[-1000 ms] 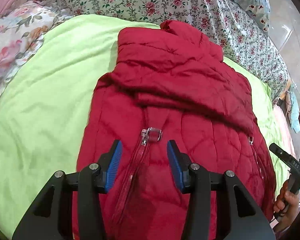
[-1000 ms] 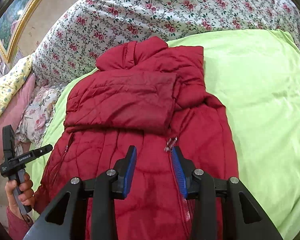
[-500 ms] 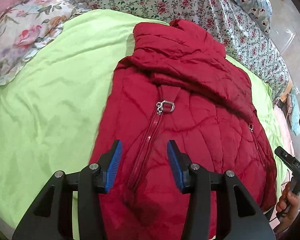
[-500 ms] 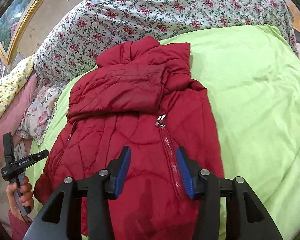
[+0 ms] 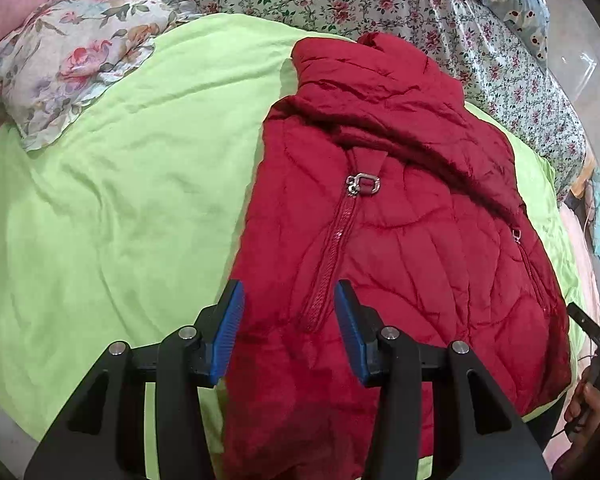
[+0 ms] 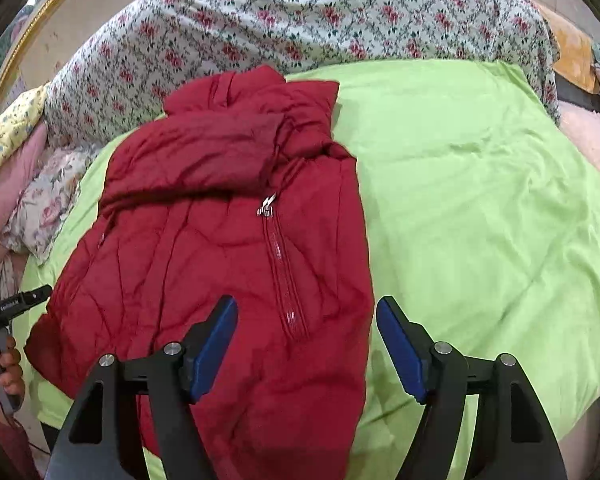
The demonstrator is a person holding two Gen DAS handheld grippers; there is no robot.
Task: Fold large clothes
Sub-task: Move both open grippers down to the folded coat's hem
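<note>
Two grippers over one jacket, both pointing steeply down. Left gripper (image 5: 289, 328): jaws part spread, blue pads (image 5: 229, 332) clear of the fabric, nothing pinched; the lower end of the zipper (image 5: 332, 256) shows in the gap. Right gripper (image 6: 306, 350): jaws have just been opening and now stand wide; nothing between the pads (image 6: 214, 350), which hover over the jacket's hem edge and the bare sheet beside it.

Jacket (image 5: 400, 260): red, quilted, lying front-up on the green sheet (image 5: 112, 220), zipped closed. Collar end toward the far edge of the bed, hem toward the near edge and running out of view under the grippers. One sleeve (image 6: 196, 152) is folded across the chest, covering the top of the zipper; the metal zipper pull (image 5: 363, 185) lies just below the sleeve's edge. A small pocket zip (image 5: 516, 236) shows near the jacket's side seam.

Around: floral bedspread (image 6: 300, 20) bunched along the far edge, touching the collar. Floral pillow (image 5: 68, 64) at a far corner, well apart from the jacket. Sheet beside the jacket is wrinkled. No containers in view.

Each wrist view catches the other gripper's handle with a hand (image 6: 4, 364) round it, at the frame edge.
</note>
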